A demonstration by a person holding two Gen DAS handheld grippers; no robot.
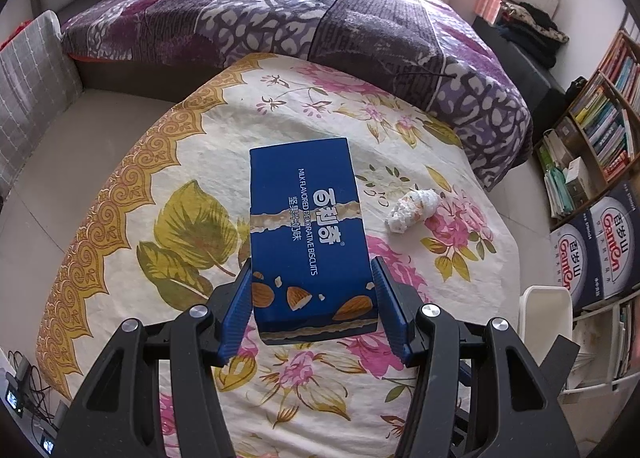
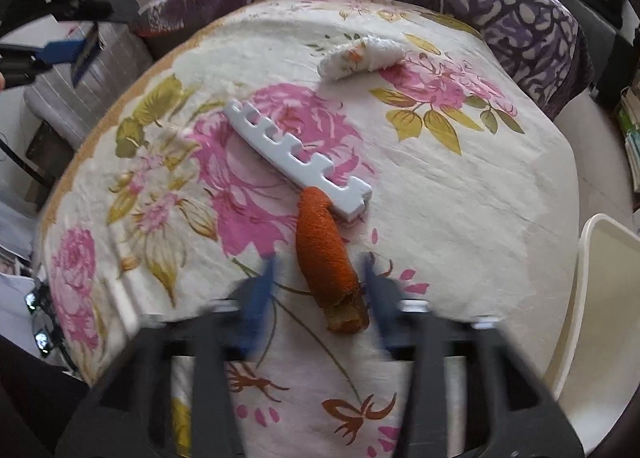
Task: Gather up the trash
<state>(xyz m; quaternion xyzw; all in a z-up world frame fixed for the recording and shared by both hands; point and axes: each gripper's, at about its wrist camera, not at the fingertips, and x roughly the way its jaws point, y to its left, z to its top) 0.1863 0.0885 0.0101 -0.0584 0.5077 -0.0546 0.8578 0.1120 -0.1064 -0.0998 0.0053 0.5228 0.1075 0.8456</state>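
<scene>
Floral cloth covering the desk; purple quilted bed behind; bookshelf and Ganten cartons beside.
</scene>
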